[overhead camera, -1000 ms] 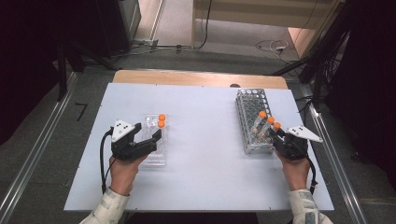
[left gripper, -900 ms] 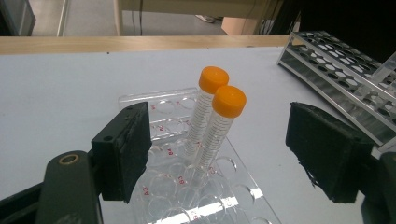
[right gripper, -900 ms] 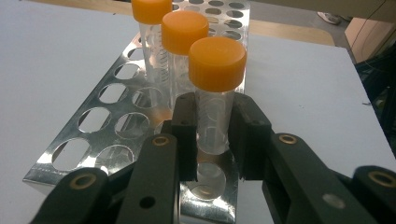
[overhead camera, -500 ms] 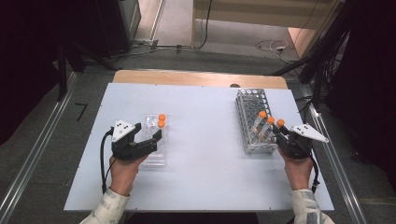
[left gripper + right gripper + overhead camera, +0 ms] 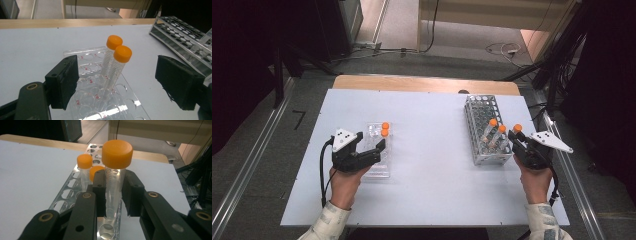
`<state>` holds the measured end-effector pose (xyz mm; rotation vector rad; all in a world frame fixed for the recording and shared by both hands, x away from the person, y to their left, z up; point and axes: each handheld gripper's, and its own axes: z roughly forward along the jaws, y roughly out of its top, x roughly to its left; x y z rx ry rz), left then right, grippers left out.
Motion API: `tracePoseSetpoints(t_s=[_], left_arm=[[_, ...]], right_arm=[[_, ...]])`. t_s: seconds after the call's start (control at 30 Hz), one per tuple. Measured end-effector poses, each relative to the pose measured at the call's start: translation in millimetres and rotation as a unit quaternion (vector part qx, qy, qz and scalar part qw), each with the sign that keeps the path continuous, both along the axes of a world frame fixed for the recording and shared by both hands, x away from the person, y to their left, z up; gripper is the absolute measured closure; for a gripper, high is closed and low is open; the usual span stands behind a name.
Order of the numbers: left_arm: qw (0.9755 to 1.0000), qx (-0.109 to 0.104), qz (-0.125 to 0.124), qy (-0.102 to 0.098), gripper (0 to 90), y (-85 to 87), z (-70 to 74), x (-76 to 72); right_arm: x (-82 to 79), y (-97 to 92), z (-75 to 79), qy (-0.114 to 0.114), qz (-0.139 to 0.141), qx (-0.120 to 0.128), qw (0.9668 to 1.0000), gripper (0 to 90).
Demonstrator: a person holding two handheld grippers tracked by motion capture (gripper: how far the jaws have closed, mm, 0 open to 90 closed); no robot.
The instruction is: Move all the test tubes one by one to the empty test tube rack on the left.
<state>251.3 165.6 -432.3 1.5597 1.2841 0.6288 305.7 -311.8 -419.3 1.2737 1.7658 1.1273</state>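
Observation:
Two orange-capped tubes (image 5: 114, 42) (image 5: 122, 53) stand tilted in a clear plastic rack (image 5: 379, 167) at the table's left. My left gripper (image 5: 376, 150) is open, a pad on each side of them without touching. At the right, my right gripper (image 5: 516, 137) is shut on a third orange-capped tube (image 5: 113, 187), held upright just above the near right corner of a metal rack (image 5: 482, 107). Its lower end hangs over the rack's holes (image 5: 67, 192). Two more capped tubes (image 5: 493, 122) (image 5: 502, 129) stand in that rack beside it.
The white table top (image 5: 432, 150) lies bare between the two racks. A wooden strip (image 5: 422, 82) runs along its far edge. The right gripper is close to the table's right edge, with a metal rail (image 5: 579, 200) and cables beyond it.
My right gripper has risen a little with the tube in it, drawing it up out of the metal rack. The left gripper has stayed where it was.

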Motion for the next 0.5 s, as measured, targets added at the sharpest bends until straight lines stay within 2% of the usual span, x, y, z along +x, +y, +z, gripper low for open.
tracePoseSetpoints(t_s=[0.27, 0.5], left_arm=[[1.0000, 0.000, -0.002, -0.001, 18.6, 0.0, 0.8, -0.6], [1.0000, -0.001, -0.002, -0.002, 18.6, 0.1, 1.1, -0.9]], right_arm=[[-11.8, 0.3, 16.6, -0.017, 0.011, 0.010, 0.9997, 71.9], [-22.0, 12.2, 26.7, -0.021, 0.038, 0.014, 0.9990, 72.0]])
